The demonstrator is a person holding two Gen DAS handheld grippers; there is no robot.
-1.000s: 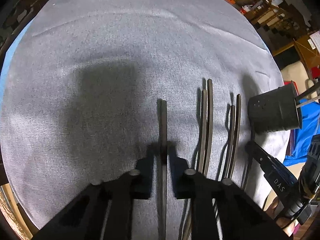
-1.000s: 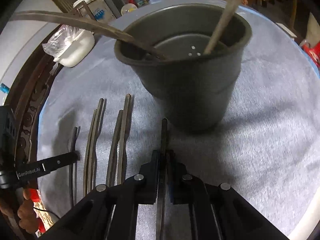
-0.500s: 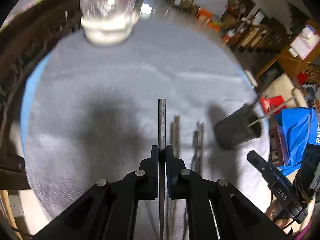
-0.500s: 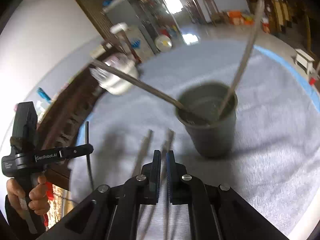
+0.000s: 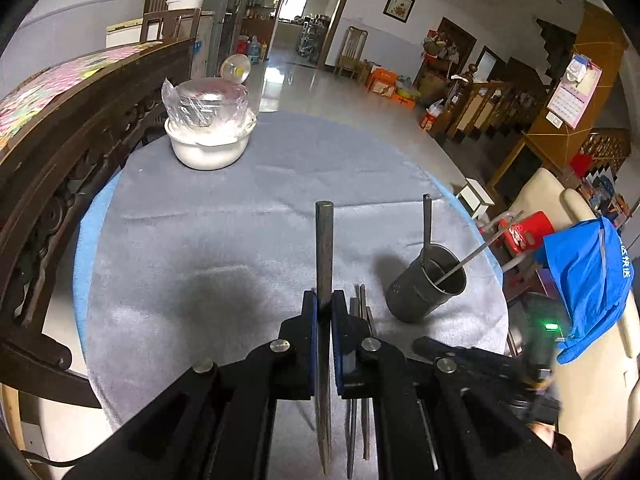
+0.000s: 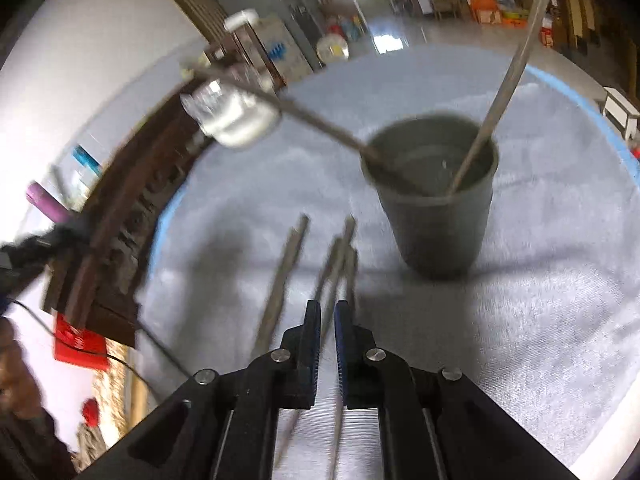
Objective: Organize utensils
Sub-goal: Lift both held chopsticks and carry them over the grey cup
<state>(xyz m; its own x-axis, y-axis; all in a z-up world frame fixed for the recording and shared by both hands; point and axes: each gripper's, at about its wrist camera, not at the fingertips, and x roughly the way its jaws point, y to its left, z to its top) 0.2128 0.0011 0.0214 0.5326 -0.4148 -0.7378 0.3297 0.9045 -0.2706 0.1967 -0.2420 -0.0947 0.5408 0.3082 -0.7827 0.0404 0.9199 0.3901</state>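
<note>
Left gripper (image 5: pixel 324 312): jaws clamped on a dark flat utensil (image 5: pixel 323 248), held above the grey cloth (image 5: pixel 200 240), left of the holder cup (image 5: pixel 426 292).
Right gripper (image 6: pixel 327 320): jaws together, nothing clearly between them.
Holder cup: upright on the cloth; two utensils lean inside.
Loose utensils (image 6: pixel 320 264): flat on the cloth, left of the cup.
White bowl (image 5: pixel 210 142): far beyond the cup.
</note>
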